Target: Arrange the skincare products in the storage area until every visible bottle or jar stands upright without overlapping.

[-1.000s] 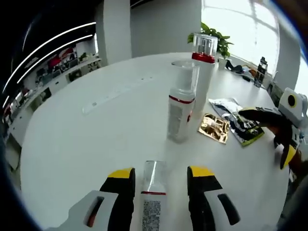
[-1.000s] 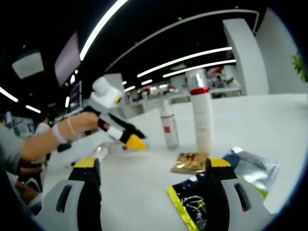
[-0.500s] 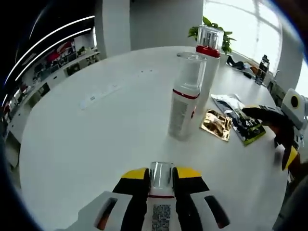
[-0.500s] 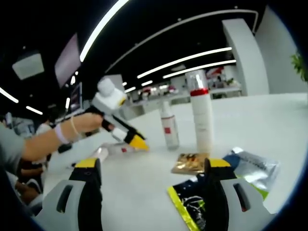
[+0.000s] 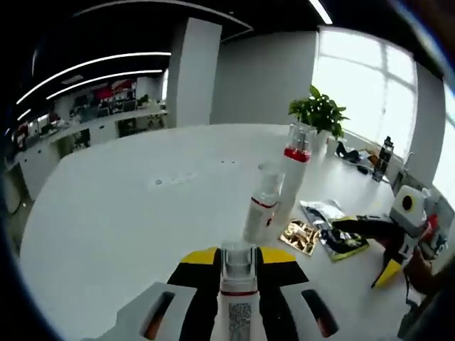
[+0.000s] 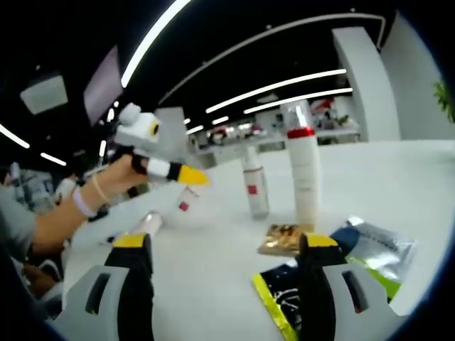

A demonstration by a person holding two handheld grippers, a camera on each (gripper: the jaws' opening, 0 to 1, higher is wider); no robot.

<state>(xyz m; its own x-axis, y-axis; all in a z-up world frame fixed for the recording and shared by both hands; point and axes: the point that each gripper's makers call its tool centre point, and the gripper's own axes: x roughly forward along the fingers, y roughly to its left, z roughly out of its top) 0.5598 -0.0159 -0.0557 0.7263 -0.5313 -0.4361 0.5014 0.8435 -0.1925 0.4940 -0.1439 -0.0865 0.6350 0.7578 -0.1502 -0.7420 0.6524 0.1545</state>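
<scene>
Left gripper view: left claw [image 5: 238, 264] clamped on 1 bottle [image 5: 237, 291], lifted above white worktop [image 5: 121, 220]. 2 bottles upright ahead: short [image 5: 263, 207], tall [image 5: 293, 167]. 3 sachets beside them.

Right gripper view: right claw [image 6: 222, 245] apart. 1 more bottle [image 6: 147, 223] lies flat.

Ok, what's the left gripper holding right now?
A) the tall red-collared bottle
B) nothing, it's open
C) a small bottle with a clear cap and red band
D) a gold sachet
C: in the left gripper view the left gripper is shut on the small bottle, its clear cap up between the yellow tips; the tall bottle stands apart on the table.
</scene>
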